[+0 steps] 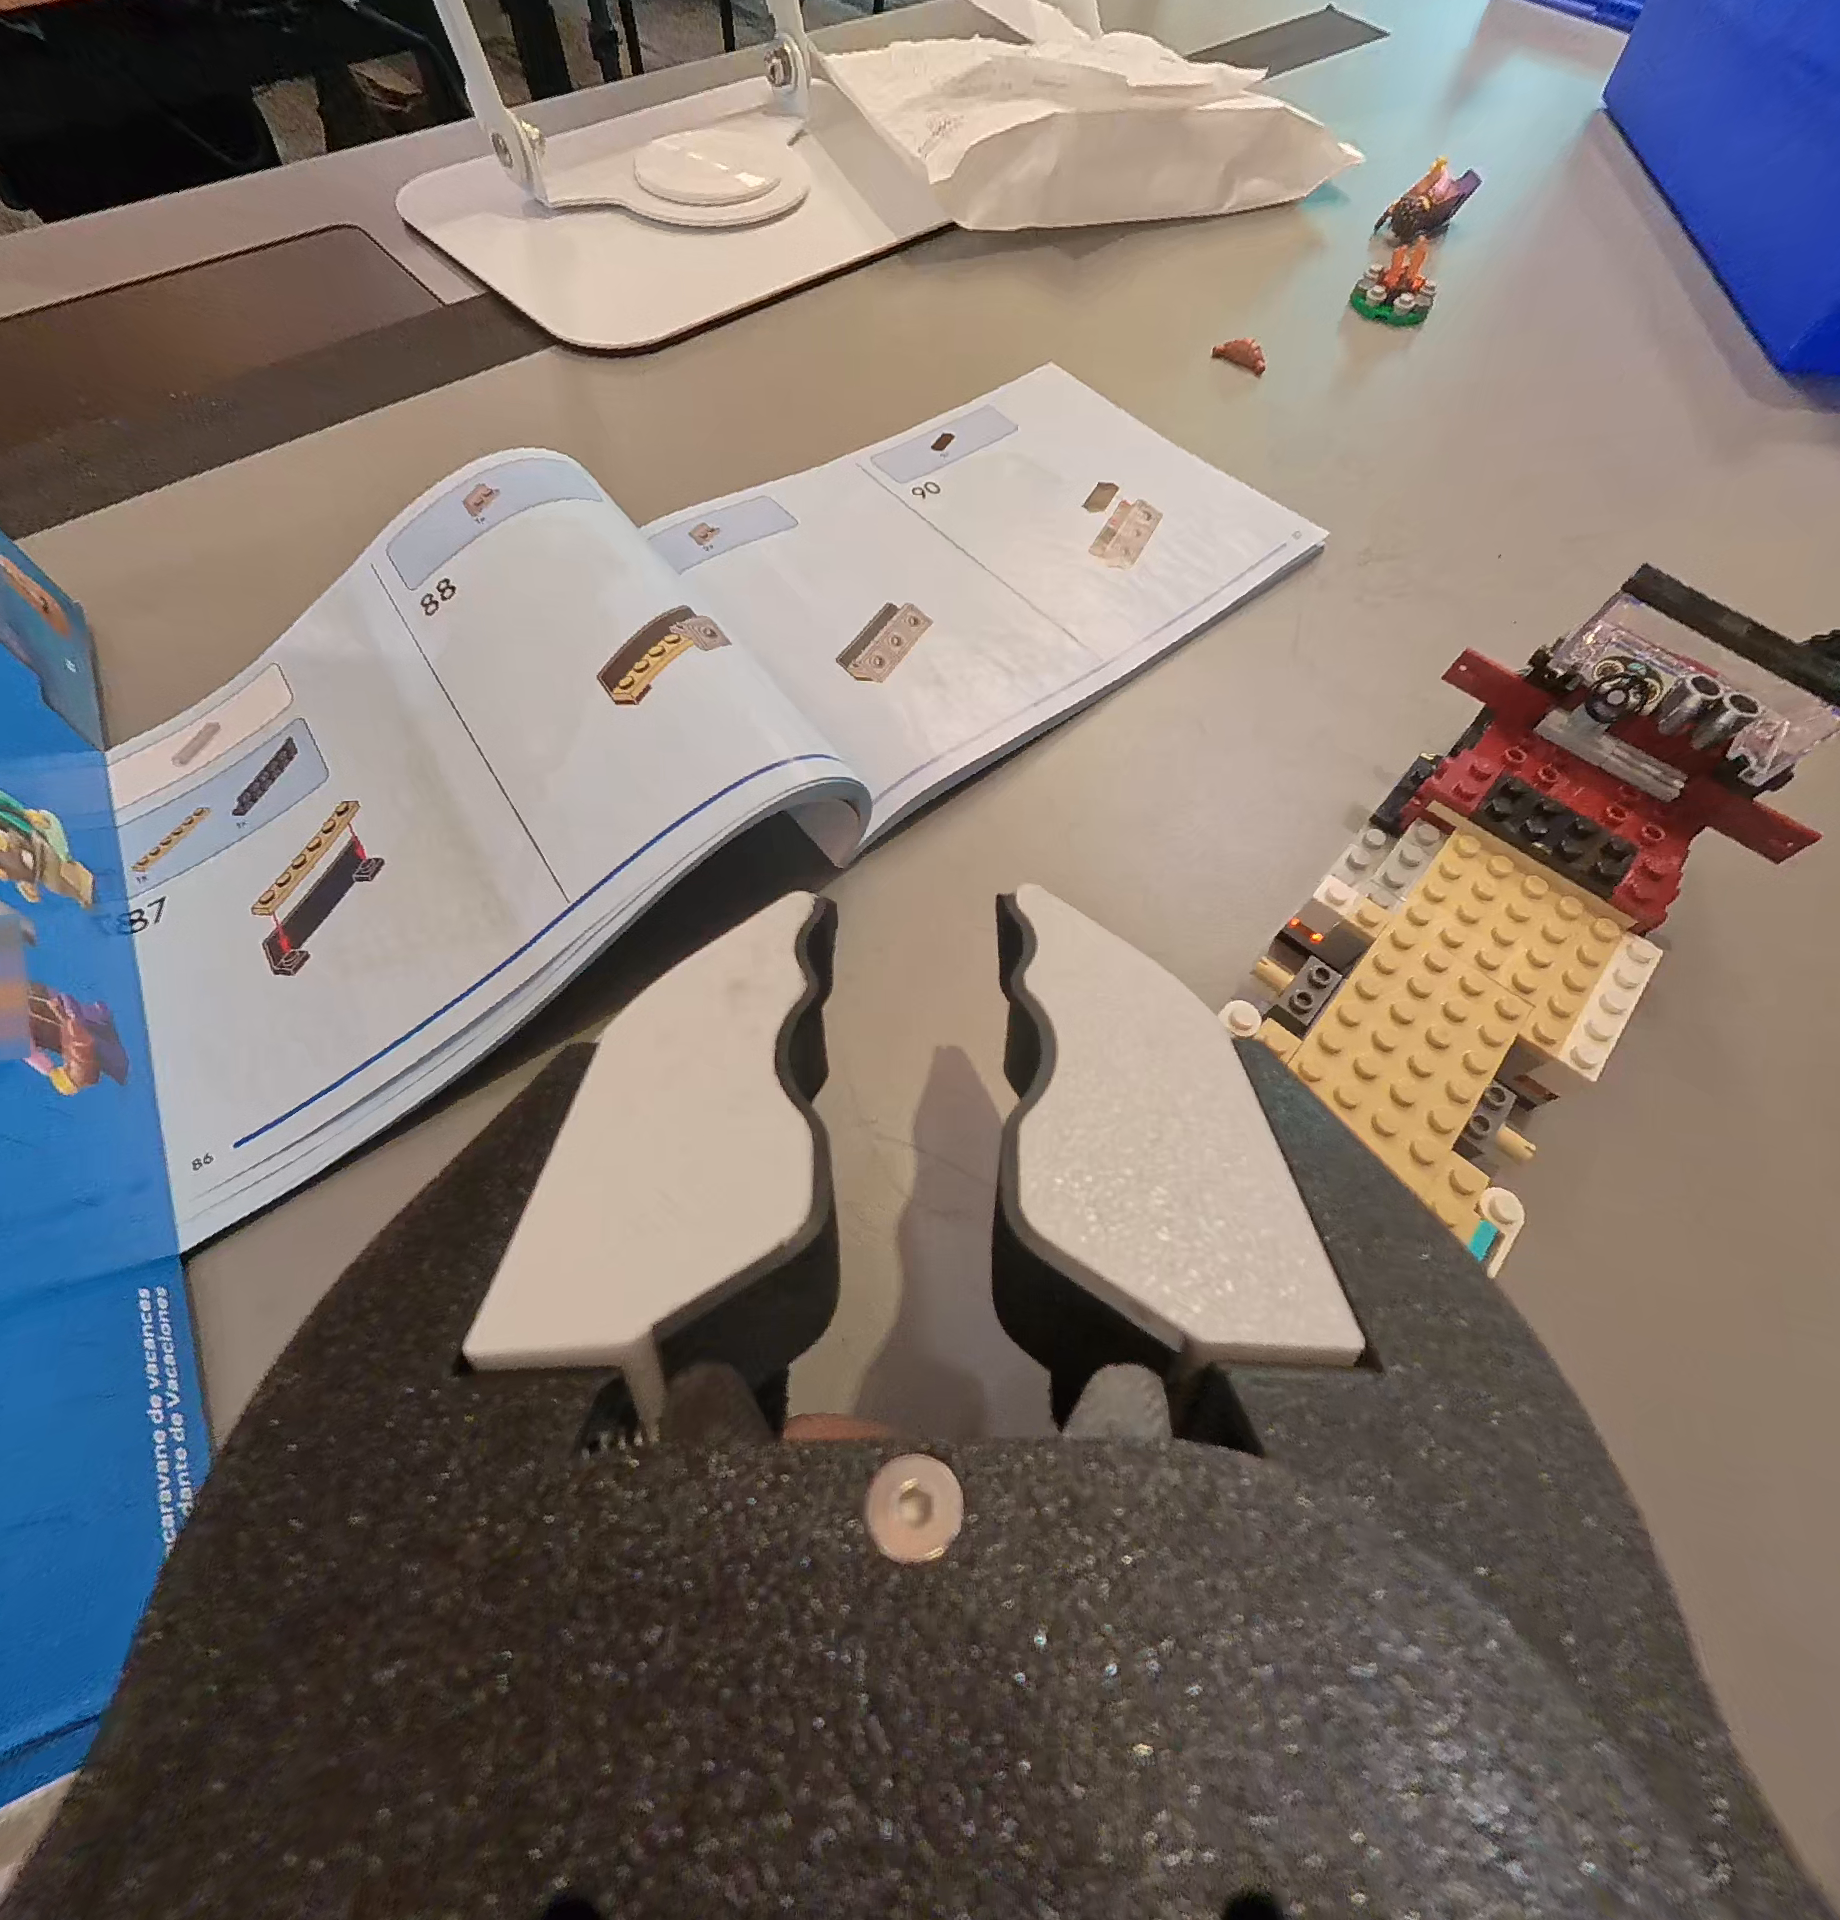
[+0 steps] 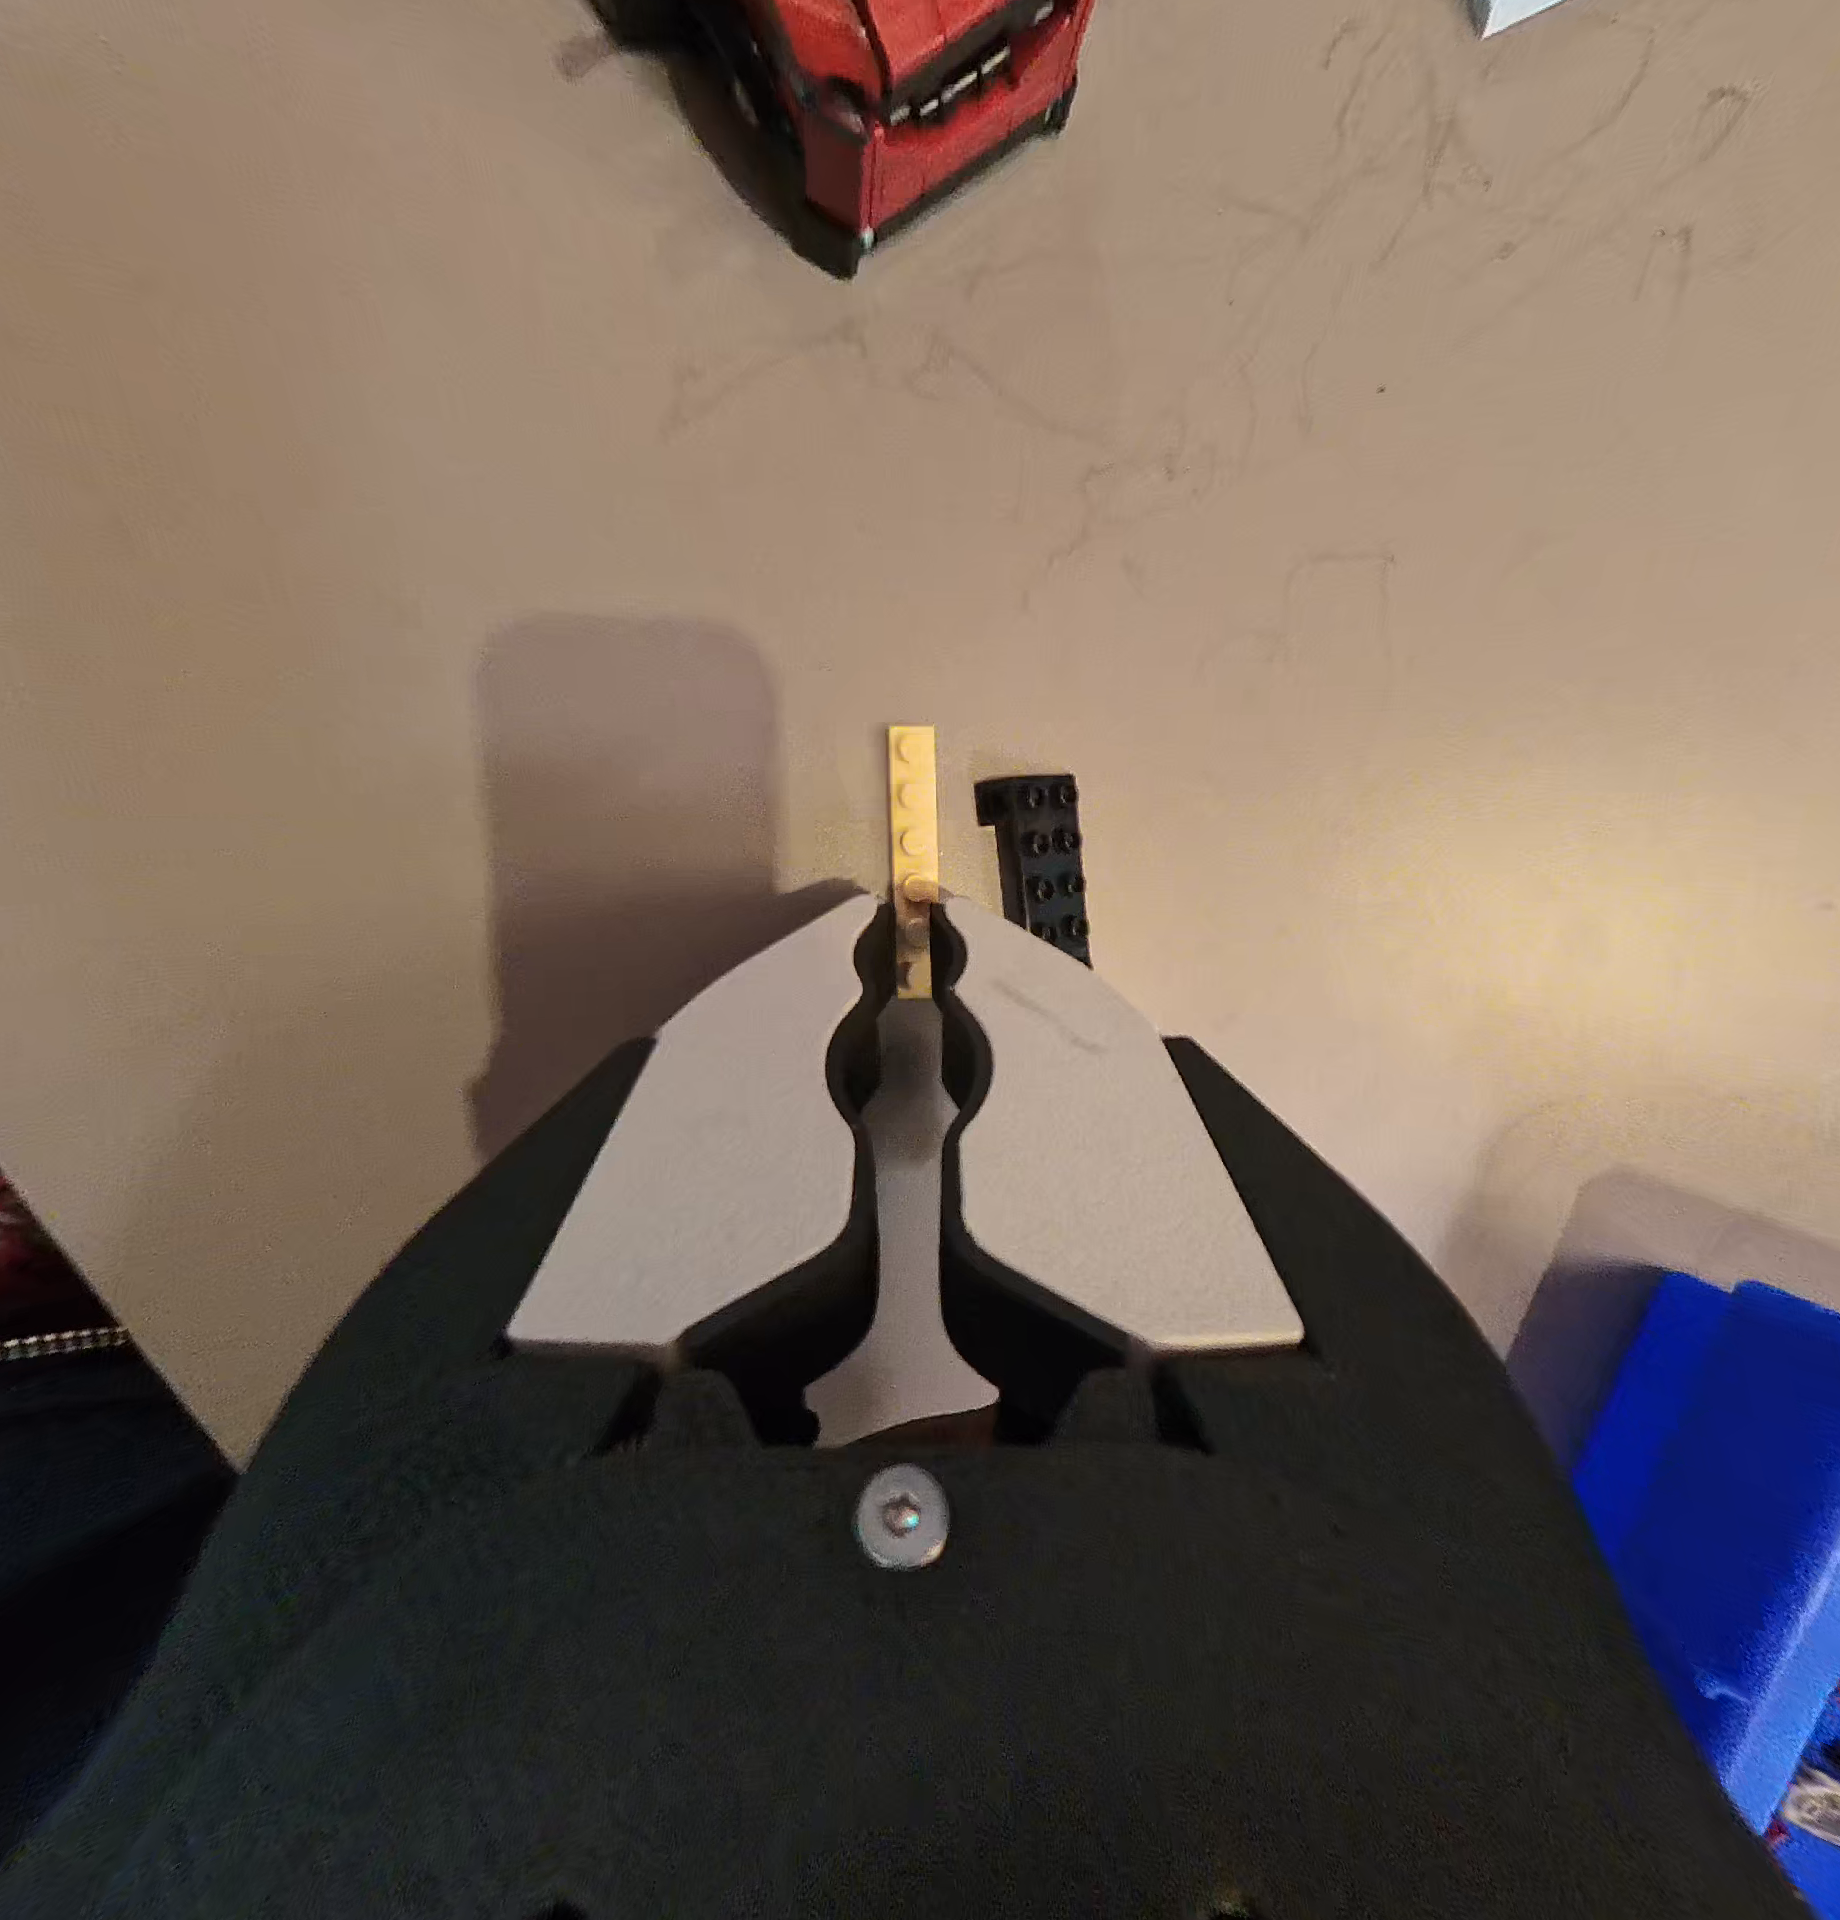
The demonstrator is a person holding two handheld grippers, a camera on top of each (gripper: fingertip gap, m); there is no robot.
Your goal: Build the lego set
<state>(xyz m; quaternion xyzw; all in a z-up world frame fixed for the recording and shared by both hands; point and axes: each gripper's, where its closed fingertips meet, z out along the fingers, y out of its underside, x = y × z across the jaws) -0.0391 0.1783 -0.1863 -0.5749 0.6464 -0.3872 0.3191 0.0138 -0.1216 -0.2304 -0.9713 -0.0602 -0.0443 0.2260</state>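
Note:
My right gripper (image 2: 911, 904) is shut on a long tan one-stud-wide plate (image 2: 913, 810), with the pads pressing its two long edges near its rear end. The rest of the plate sticks out forward, low over the beige table (image 2: 376, 416). A black studded plate (image 2: 1046, 862) lies just right of it on the table. My left gripper (image 1: 916, 914) is open and empty, hovering over bare table between an open instruction booklet (image 1: 583, 727) and a tan, dark red and black brick model (image 1: 1498, 935).
A red brick car (image 2: 895, 114) stands at the far edge of the right wrist view and a blue bin (image 2: 1726, 1455) at the lower right. The left wrist view shows a blue box (image 1: 54, 1143), a white stand base (image 1: 635, 229), a white paper bag (image 1: 1082, 125) and small loose builds (image 1: 1399, 281).

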